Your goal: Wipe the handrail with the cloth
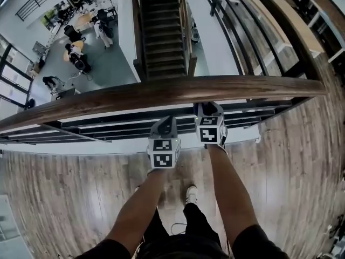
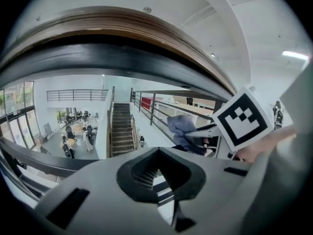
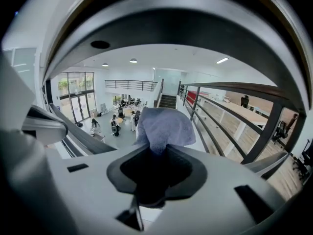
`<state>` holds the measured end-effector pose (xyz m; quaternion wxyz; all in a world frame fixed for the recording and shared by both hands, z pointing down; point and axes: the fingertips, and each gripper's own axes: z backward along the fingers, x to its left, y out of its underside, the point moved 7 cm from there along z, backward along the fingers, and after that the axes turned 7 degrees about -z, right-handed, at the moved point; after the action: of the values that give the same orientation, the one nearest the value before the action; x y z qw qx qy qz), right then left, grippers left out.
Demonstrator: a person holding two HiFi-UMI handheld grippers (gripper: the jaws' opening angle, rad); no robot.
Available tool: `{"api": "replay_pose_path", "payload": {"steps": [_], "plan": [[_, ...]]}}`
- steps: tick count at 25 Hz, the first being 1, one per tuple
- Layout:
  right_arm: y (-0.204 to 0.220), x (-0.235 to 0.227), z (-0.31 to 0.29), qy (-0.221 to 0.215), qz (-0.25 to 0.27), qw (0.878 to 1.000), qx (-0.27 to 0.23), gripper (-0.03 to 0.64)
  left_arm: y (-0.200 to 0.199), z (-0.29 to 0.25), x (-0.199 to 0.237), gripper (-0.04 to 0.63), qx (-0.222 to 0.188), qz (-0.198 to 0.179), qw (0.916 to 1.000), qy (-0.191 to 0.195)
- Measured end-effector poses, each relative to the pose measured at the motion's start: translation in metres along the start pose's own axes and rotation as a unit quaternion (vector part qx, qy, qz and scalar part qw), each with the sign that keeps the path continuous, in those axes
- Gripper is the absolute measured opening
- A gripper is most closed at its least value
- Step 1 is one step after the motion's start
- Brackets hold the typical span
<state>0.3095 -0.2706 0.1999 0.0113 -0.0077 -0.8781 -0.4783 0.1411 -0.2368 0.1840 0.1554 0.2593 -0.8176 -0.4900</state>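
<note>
While we are standing at the wooden handrail [image 1: 161, 93], we are holding the left gripper [image 1: 166, 124] just below it, on our side, with its jaws pressed together on nothing; in the left gripper view only the staircase [image 2: 120, 131] beyond the handrail is showing through the hollow behind the tips. Just to the right, also under the handrail, we are holding the right gripper [image 1: 209, 110], whose nose is sitting closer to the handrail's underside, though we cannot tell whether it is touching. Its jaws are clamping the cloth [image 3: 164, 125], a pale blue-grey wad that is bunching out past the tips and pointing up toward the handrail's underside, which is arching over it in the right gripper view. From the left gripper view the cloth is sticking out of the right gripper's front, beneath the handrail, with a gap showing between them. Below the handrail black rails [image 1: 135, 124] are running, and beyond it a lower floor [image 1: 108, 63] with people [image 1: 75, 55] is lying far beneath.
</note>
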Motion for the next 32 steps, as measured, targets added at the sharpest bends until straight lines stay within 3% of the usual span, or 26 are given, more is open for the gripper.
{"api": "replay_pose_path", "payload": {"steps": [6,20,25,32], "plan": [[0.013,-0.097,0.013,0.035,-0.012,0.999,0.006,0.080,-0.020,-0.041,-0.077,0.002,0.002,-0.018,0.9990,0.041],[0.039,-0.261,0.028,0.094,0.008,0.995,-0.016,0.080,-0.034,-0.108,-0.227,0.002,-0.002,-0.061,0.9900,0.127],[0.044,-0.313,0.030,0.115,0.002,0.993,-0.021,0.080,-0.033,-0.115,-0.255,0.002,-0.002,-0.089,0.9849,0.148],[0.048,-0.375,0.040,0.151,-0.002,0.988,-0.003,0.080,-0.023,-0.120,-0.268,0.002,0.008,-0.104,0.9833,0.149]]}}
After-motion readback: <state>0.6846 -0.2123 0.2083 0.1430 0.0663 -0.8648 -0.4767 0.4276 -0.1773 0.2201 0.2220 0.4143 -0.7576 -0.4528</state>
